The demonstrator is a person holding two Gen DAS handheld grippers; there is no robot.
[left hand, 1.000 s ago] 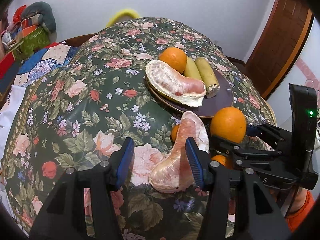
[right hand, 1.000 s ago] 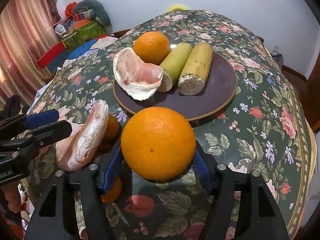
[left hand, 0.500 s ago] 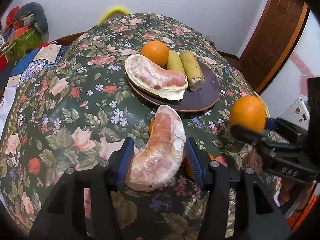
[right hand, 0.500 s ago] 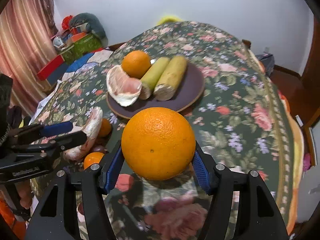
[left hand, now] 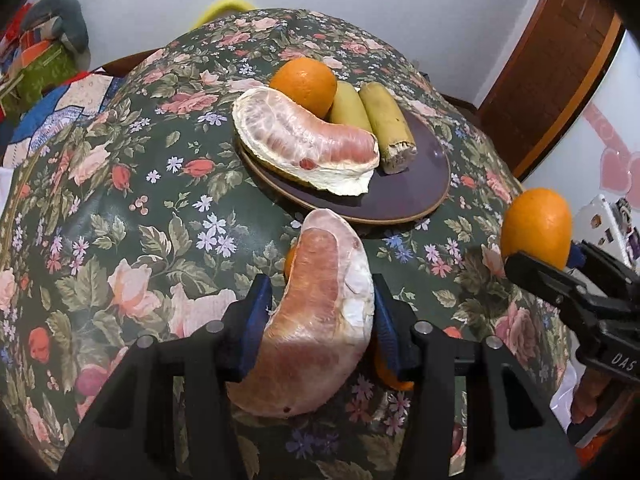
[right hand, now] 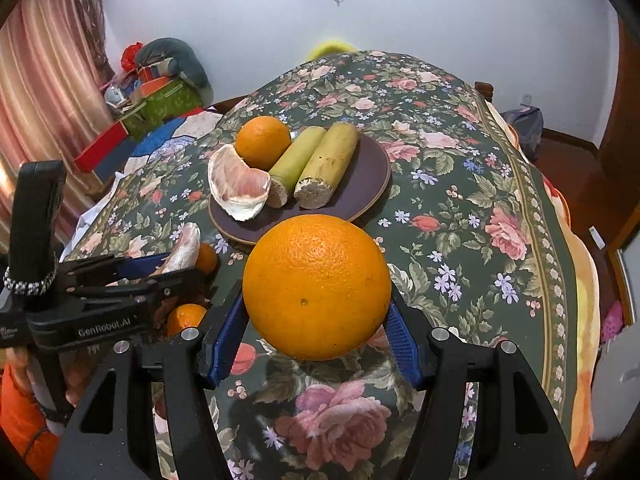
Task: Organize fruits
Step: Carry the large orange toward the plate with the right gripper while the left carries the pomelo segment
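Note:
My left gripper [left hand: 320, 320] is shut on a peeled pomelo wedge [left hand: 316, 320], near the front of the table. My right gripper [right hand: 316, 320] is shut on a large orange [right hand: 316, 286] and holds it above the tablecloth; that orange also shows in the left wrist view [left hand: 536, 226]. A dark round plate [left hand: 424, 184] holds another pomelo wedge [left hand: 304, 144], an orange [left hand: 304, 82] and two sugarcane pieces [left hand: 386, 124]. Small oranges [right hand: 186, 318] lie under the left gripper [right hand: 152, 272].
The round table has a floral cloth [left hand: 132, 184]. A pile of bags and boxes [right hand: 160, 88] stands at the back left. A wooden door [left hand: 560, 56] is at the right. A yellow chair back [left hand: 224, 6] shows behind the table.
My left gripper has closed on the pomelo wedge and lifted it slightly. My right gripper has raised the large orange and drawn it back from the plate.

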